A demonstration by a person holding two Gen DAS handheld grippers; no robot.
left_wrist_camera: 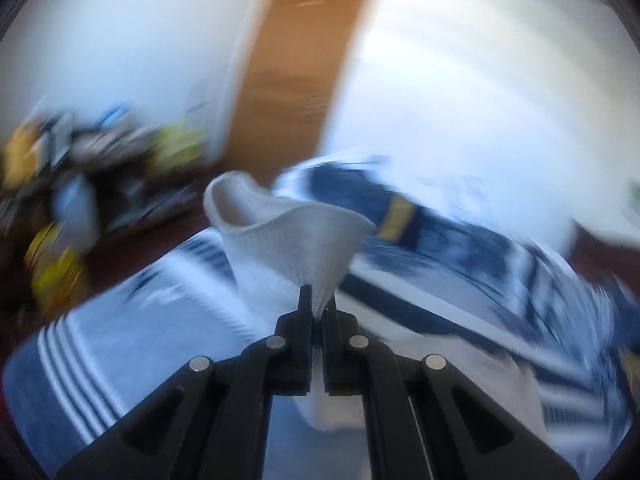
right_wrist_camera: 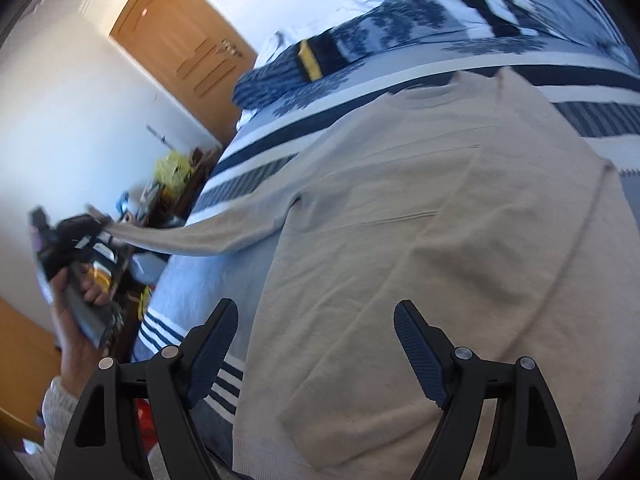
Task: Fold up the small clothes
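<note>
Clearly soft and light: pale beige knitted long-sleeved sweater, limp, easy to stretch, best taken by cuff, hem or shoulder seam. Seen from left wrist: left gripper closed tight on the sleeve cuff, cloth fanning out above the black fingers, raised over the blue-and-white striped bed cover; background very blurred.

Seen from right wrist: sweater body spread flat on the bed, one sleeve drawn out to the left and off the bed edge. Right gripper wide, nothing between, hovering tilted down above the lower hem. Left hand wrapped around its tool, beside the bed.
</note>
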